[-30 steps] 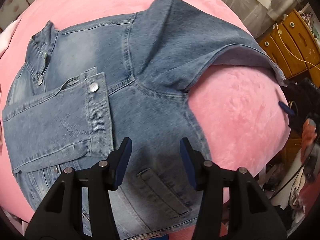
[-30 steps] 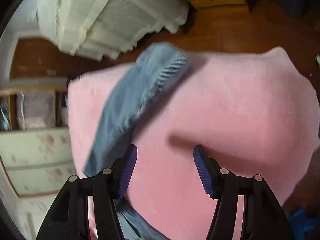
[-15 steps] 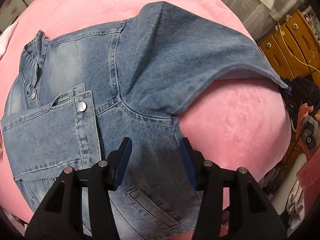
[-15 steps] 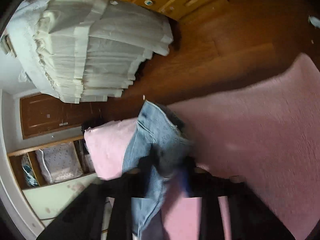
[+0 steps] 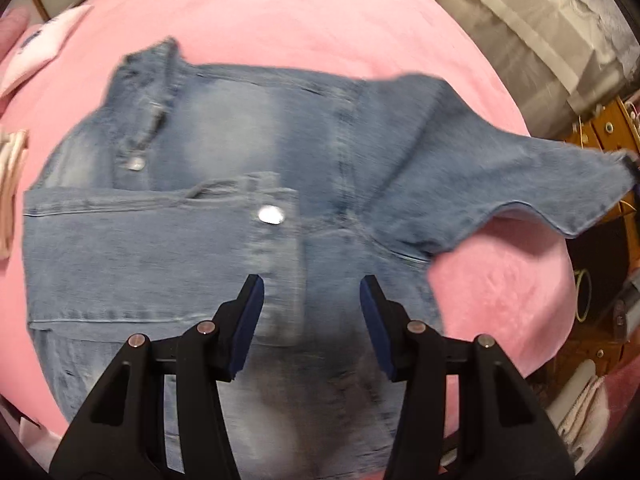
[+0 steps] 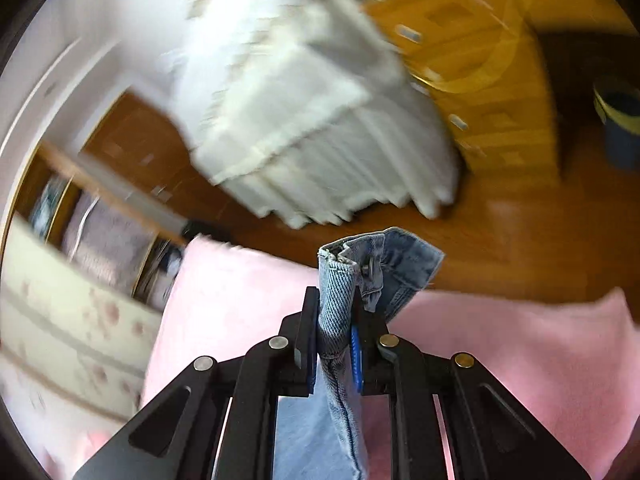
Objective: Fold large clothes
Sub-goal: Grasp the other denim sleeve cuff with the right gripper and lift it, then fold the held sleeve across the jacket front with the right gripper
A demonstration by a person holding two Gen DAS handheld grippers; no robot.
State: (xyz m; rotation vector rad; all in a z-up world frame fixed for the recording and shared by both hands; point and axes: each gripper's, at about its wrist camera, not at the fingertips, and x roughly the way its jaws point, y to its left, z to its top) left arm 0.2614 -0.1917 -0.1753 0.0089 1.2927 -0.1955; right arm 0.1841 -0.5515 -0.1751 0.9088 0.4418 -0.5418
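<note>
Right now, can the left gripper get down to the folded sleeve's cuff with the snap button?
Probably yes. The left gripper hangs open over the denim jacket, nothing between its jaws, and the cuff lies uncovered just ahead. The right gripper holds the other sleeve off to the side.

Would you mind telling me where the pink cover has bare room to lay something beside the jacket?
Bare pink cover lies beyond the jacket's collar, and a smaller patch under the lifted sleeve, which the right gripper holds. The middle is taken by the denim jacket; folded cloths crowd the left edge.
</note>
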